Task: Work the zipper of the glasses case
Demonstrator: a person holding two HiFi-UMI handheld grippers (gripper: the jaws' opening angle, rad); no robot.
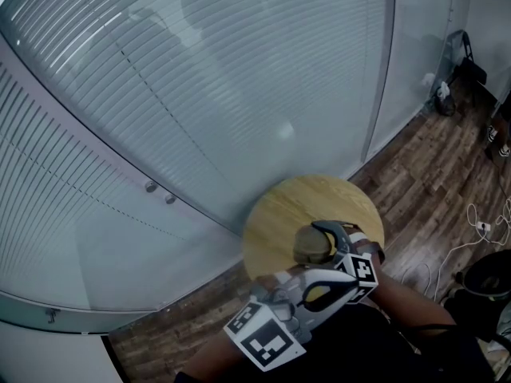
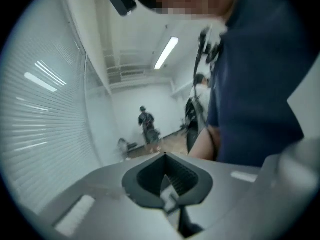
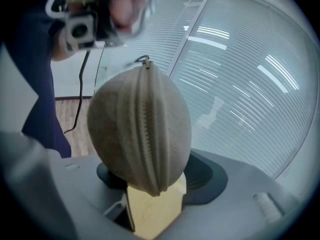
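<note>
While your left gripper (image 2: 167,184) has its grey jaws closed together on nothing, your right gripper (image 3: 155,181) clamps the glasses case (image 3: 140,129), an egg-shaped shell of coarse khaki fabric, over the round wood-grain table's (image 1: 279,206) near side. Its toothed zipper (image 3: 146,134) follows the ridge to a small metal pull (image 3: 145,60). Beyond stands striped frosted glass (image 1: 200,70).
</note>
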